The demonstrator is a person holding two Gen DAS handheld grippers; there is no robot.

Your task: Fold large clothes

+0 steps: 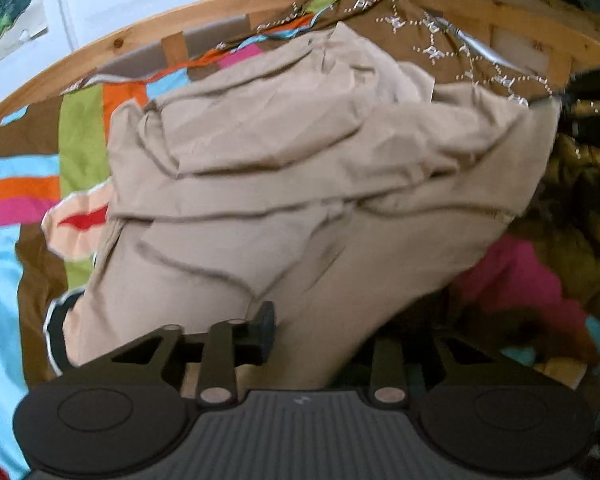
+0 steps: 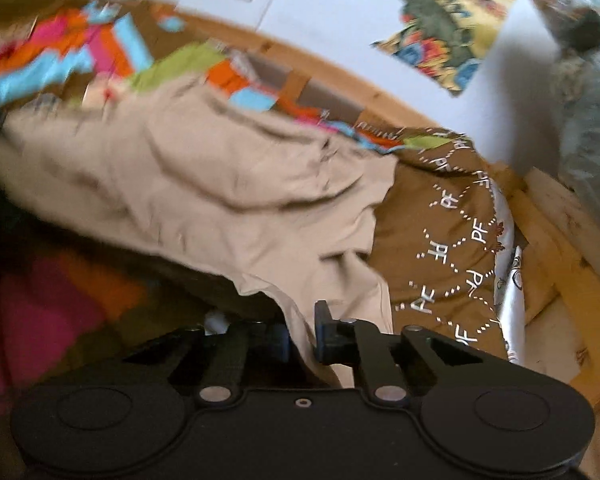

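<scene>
- Beige garment (image 1: 300, 168) drapes straight ahead, lifted off the patchwork bedspread (image 1: 28, 184).
- Left gripper (image 1: 312, 340) clamps its near edge.
- Right gripper (image 2: 302, 336) pinches its lower corner.

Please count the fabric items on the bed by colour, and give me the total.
Beige crumpled cloth garment: 1
Brown bedcover with colourful stripes and white lettering: 1
Dark olive-gold garment, at the right edge of the left wrist view: 1
Total: 3
</scene>
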